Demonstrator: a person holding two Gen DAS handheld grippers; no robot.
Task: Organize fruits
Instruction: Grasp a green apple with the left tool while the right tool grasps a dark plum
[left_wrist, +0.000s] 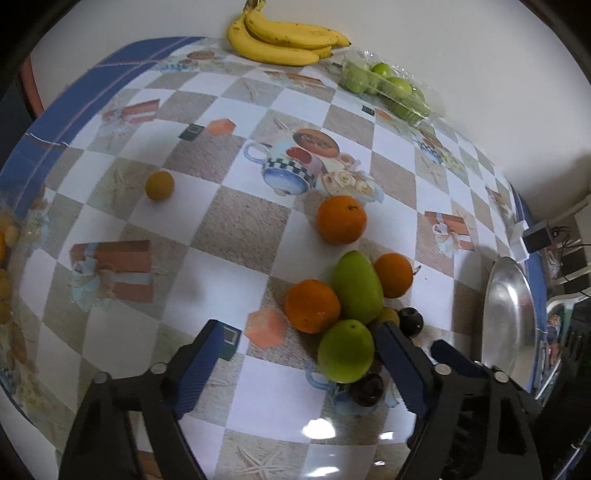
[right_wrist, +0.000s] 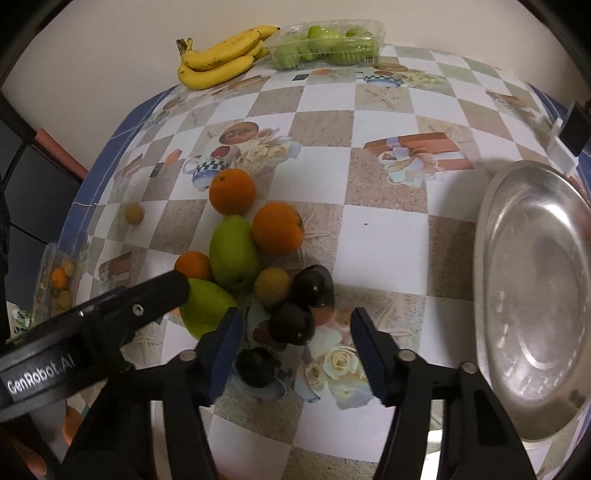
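A pile of fruit lies on the checked tablecloth: three oranges (left_wrist: 341, 219) (right_wrist: 277, 229), two green mangoes (left_wrist: 357, 287) (right_wrist: 233, 252), a small yellow fruit (right_wrist: 272, 287) and dark plums (right_wrist: 293, 323). My left gripper (left_wrist: 299, 349) is open just above the cloth, its right finger beside the near mango (left_wrist: 345, 350). My right gripper (right_wrist: 295, 334) is open, its fingers on either side of the plums. A steel plate (right_wrist: 535, 295) lies to the right. A small yellow fruit (left_wrist: 159, 185) lies alone at the left.
A banana bunch (left_wrist: 284, 38) and a clear tub of green fruit (left_wrist: 395, 88) sit at the far edge by the wall. A clear pack of small fruit (right_wrist: 59, 284) is at the table's left edge. A black box (left_wrist: 537, 238) sits at the right edge.
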